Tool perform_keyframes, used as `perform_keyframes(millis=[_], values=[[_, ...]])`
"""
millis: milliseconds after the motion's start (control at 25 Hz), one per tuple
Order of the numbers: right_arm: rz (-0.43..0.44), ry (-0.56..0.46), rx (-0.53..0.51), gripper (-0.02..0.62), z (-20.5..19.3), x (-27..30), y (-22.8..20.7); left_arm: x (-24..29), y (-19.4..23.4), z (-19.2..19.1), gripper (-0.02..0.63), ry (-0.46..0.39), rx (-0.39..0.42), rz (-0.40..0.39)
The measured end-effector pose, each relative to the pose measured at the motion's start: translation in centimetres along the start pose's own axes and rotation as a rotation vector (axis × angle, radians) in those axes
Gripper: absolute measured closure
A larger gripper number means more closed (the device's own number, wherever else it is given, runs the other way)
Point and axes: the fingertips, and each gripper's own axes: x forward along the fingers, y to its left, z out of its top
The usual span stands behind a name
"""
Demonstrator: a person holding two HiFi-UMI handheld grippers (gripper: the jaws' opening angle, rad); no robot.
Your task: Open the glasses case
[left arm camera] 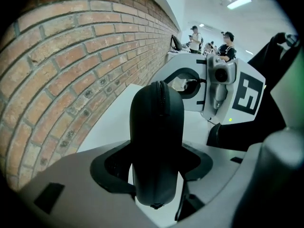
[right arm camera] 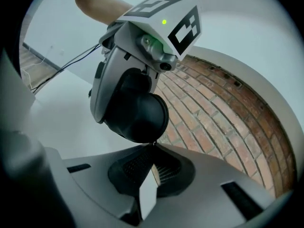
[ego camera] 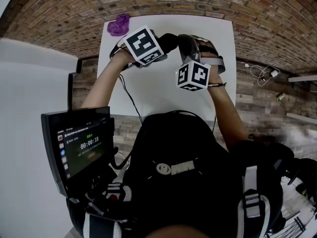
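Two grippers are up above the desk [ego camera: 163,90]: the left gripper [left arm camera: 154,175] is clamped on the case [left arm camera: 156,127], the right gripper [right arm camera: 153,148] is pinched together at its zip end, and the zip looks not opened yet.

left gripper [left arm camera: 156,167]: pale grey plastic shell, white cube with black square markers [ego camera: 143,45], green light [right arm camera: 164,21] | right gripper [right arm camera: 153,151]: matching shell, marker cube [ego camera: 193,76] | thin black cable [ego camera: 130,95] | black strapped vest [ego camera: 183,182], grey buckles [ego camera: 250,202]
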Motion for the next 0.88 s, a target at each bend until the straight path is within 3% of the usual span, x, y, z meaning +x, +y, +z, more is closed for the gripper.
perform_keyframes(millis=[200,520,880], values=[[-0.032,0.0,0.051,0.592,-0.1,-0.1,-1.0,-0.3,-0.2,1.3,0.333,-0.123,-0.067,-0.037],[-0.003,-0.005,0.108,0.592,-0.4,0.1,-0.1,-1.3,-0.3,3.0,0.333,-0.254,-0.124,-0.07],[0.035,-0.05,0.25,0.592,0.1,-0.1,0.3,-3.3,-0.1,5.5,0.333,-0.424,-0.177,-0.105]])
